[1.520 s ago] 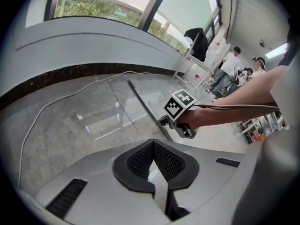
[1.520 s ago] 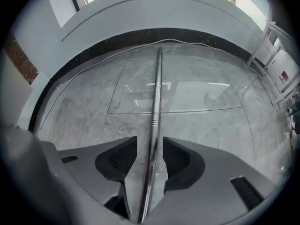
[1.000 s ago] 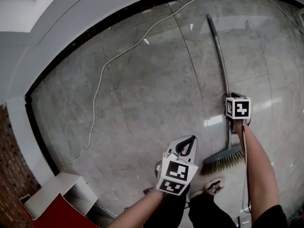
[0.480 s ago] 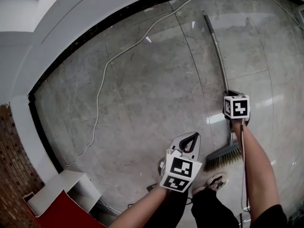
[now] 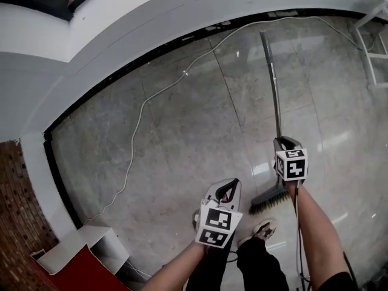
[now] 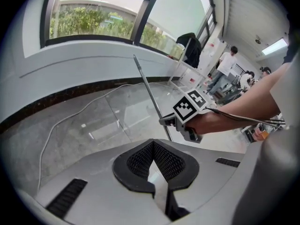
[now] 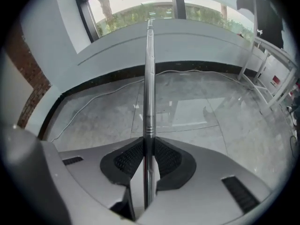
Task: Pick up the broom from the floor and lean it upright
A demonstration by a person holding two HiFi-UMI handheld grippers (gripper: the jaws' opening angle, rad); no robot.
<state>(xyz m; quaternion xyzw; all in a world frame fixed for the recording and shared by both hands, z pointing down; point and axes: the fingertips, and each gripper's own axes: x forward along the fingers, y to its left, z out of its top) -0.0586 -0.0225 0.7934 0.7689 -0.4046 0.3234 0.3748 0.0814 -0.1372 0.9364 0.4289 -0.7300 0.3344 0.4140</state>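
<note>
The broom has a long metal handle (image 5: 274, 96) and a grey brush head (image 5: 270, 200) close to the floor by the person's shoe. My right gripper (image 5: 283, 144) is shut on the lower handle, which runs up between its pads (image 7: 148, 146) toward the window; its jaws have just been closing on it. In the right gripper view the handle (image 7: 149, 78) points up and away. My left gripper (image 5: 228, 188) hangs left of the brush head, shut with nothing in it (image 6: 153, 146). In the left gripper view the handle (image 6: 149, 90) slants up from the right gripper (image 6: 168, 121).
A white cable (image 5: 142, 111) snakes over the grey tiled floor along the curved white wall with its black baseboard. A white box (image 5: 79, 247) and a red sheet lie at lower left. A white rack (image 5: 371, 41) stands at upper right. People (image 6: 225, 69) stand far off.
Both grippers have risen. The right one has lifted the broom's handle off the floor, so the broom now slants upward with the brush head low.
</note>
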